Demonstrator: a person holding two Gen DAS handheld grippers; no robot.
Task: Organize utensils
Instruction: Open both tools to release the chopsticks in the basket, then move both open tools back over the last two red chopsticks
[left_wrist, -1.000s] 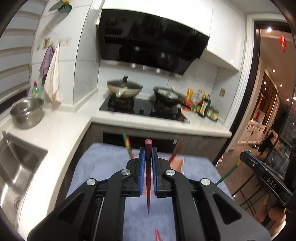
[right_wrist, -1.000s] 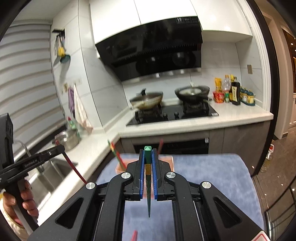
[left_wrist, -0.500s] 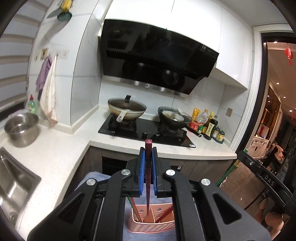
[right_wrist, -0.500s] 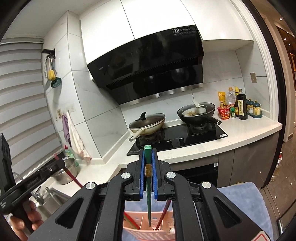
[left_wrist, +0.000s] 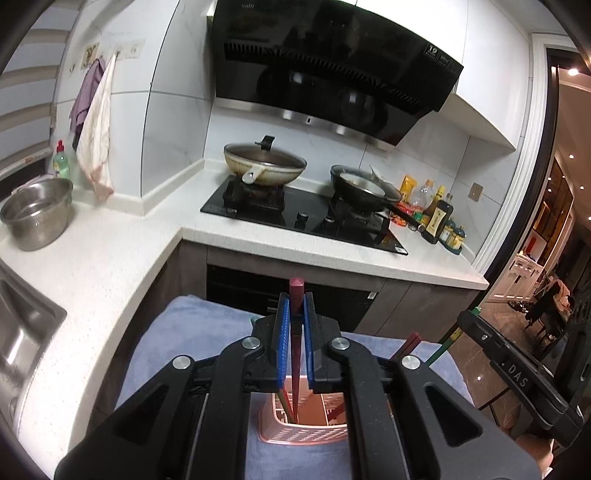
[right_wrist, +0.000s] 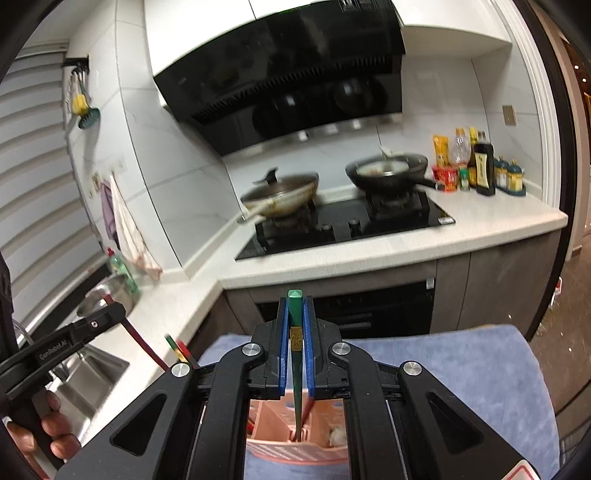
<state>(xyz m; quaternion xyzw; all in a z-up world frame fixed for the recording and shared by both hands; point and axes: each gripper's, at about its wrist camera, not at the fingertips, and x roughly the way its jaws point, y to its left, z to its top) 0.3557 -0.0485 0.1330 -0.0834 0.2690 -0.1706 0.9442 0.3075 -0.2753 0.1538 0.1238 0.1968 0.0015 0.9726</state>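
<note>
Left hand-held gripper (left_wrist: 294, 314) clamps maroon chopstick (left_wrist: 295, 354); tip in pink basket (left_wrist: 303, 435).

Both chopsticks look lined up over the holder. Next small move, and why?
Probably open both grippers. The left gripper pinches the red chopstick and the right gripper the green chopstick, tips already down inside the pink holder.

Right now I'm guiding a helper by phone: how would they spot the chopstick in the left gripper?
Find the blue towel in front of the stove counter, then the pink basket standing on it. The left gripper holds a dark red chopstick upright above that basket, its tip dipping inside. Unlike the green chopstick in the right gripper, it is maroon.
</note>
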